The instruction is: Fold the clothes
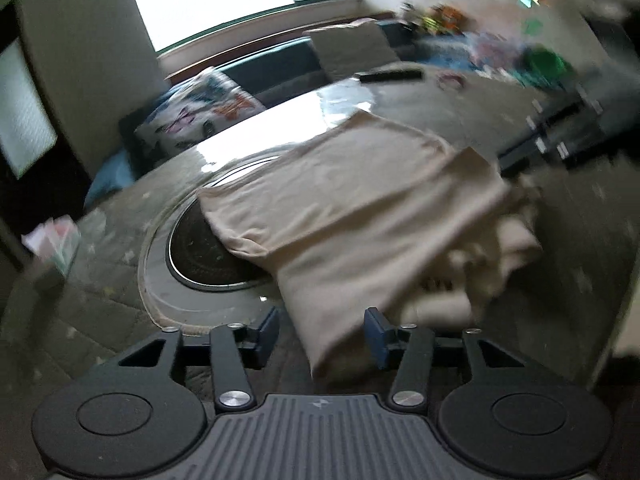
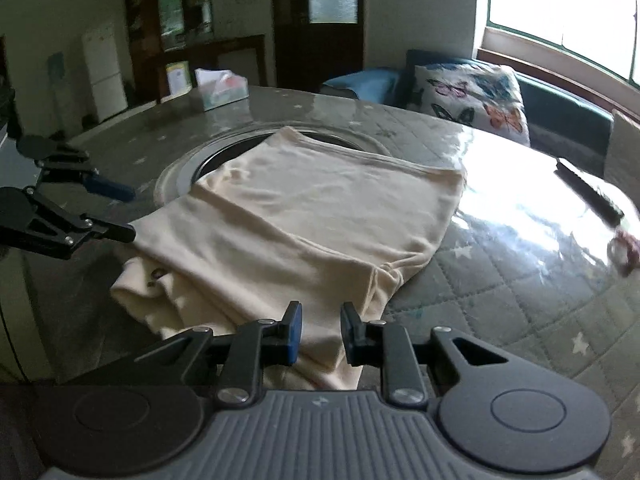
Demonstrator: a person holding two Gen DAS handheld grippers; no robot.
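A cream garment (image 1: pixel 352 216) lies partly folded on a round table (image 1: pixel 100 248), over its recessed centre ring (image 1: pixel 208 256); it also shows in the right wrist view (image 2: pixel 312 216). My left gripper (image 1: pixel 322 338) is open, its jaws wide apart just above the garment's near edge, holding nothing. It also shows at the left of the right wrist view (image 2: pixel 132 212), open beside the garment's left edge. My right gripper (image 2: pixel 320 334) is open over the garment's near corner, jaws apart with cloth below them.
A tissue box (image 2: pixel 220 88) stands at the table's far side. A dark remote (image 2: pixel 588 196) and a small round object (image 2: pixel 622 252) lie at the right. A butterfly pillow (image 2: pixel 476 96) sits on a sofa by the window. The table's quilted cover (image 2: pixel 500 300) is glossy.
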